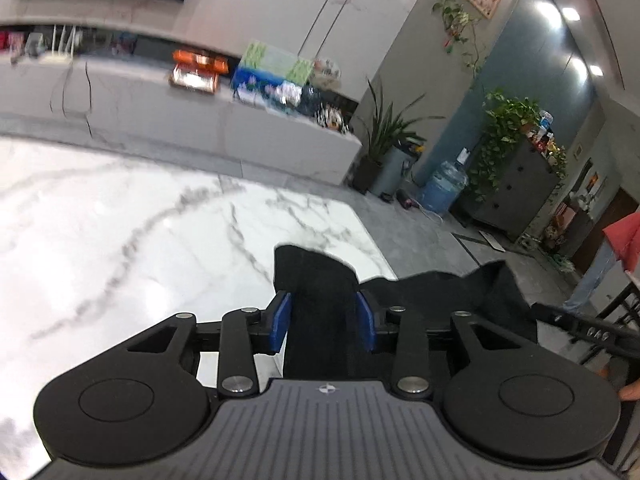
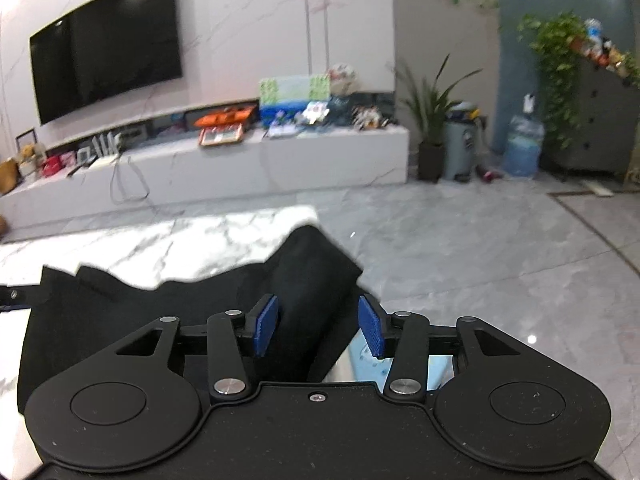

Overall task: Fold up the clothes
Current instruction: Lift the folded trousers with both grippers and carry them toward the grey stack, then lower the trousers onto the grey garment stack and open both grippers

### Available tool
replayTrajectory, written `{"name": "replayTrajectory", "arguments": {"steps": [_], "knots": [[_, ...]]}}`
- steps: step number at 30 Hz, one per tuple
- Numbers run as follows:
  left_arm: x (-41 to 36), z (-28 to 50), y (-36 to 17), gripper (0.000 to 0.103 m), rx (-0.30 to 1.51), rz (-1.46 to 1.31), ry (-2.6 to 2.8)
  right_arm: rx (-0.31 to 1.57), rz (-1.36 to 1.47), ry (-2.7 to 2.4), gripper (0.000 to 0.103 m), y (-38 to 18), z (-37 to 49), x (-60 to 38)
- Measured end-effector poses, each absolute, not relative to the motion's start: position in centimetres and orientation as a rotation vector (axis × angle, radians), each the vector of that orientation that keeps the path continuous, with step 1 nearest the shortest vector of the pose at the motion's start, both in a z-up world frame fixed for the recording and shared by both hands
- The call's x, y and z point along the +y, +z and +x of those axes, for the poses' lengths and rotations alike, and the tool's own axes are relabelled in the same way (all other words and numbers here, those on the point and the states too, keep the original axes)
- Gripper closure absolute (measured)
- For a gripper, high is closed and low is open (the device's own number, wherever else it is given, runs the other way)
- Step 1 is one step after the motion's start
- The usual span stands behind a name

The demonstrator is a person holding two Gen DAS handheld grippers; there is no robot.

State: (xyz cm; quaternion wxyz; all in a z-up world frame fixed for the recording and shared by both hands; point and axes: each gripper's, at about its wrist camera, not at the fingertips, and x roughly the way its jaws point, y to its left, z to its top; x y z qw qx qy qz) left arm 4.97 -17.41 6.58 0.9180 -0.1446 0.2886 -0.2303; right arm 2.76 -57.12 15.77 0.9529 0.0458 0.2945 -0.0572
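A black garment point(image 1: 316, 280) hangs stretched between both grippers above a white marble table point(image 1: 140, 240). In the left wrist view my left gripper point(image 1: 323, 320) has its blue pads on either side of a bunched corner of the cloth, and the cloth runs off to the right point(image 1: 460, 300). In the right wrist view my right gripper point(image 2: 318, 326) stands with its blue pads wide apart, and the garment point(image 2: 304, 280) lies between them against the left pad, spreading left over the table point(image 2: 160, 248).
A grey tiled floor point(image 2: 460, 260) lies beyond the table's right edge. A long white TV bench point(image 2: 240, 164) with boxes and a wall TV point(image 2: 108, 44) stand behind. Potted plants point(image 2: 432, 120), a water jug point(image 2: 522, 148) and a grey cabinet point(image 2: 600, 120) stand at right.
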Motion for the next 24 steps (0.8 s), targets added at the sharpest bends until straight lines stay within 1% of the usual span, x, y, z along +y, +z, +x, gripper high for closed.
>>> {"name": "replayTrajectory", "arguments": {"steps": [3, 6, 13, 18, 24], "knots": [[-18.4, 3.9, 6.9, 0.070, 0.590, -0.286, -0.524, 0.544, 0.115, -0.116, 0.059, 16.2, 1.7, -56.7], [-20.1, 3.5, 6.4, 0.070, 0.627, -0.241, -0.600, 0.559, 0.118, -0.068, 0.059, 15.6, 1.4, -56.1], [-23.9, 3.0, 3.1, 0.070, 0.653, -0.121, -0.620, 0.603, 0.067, -0.012, 0.059, 11.4, 2.7, -54.1], [-25.4, 3.7, 2.3, 0.068, 0.614, -0.063, -0.574, 0.596, 0.048, -0.015, 0.059, 9.2, 4.8, -53.8], [-26.5, 4.1, 0.4, 0.068, 0.633, 0.003, -0.563, 0.621, 0.051, -0.020, 0.058, 6.3, 5.7, -54.2]]}}
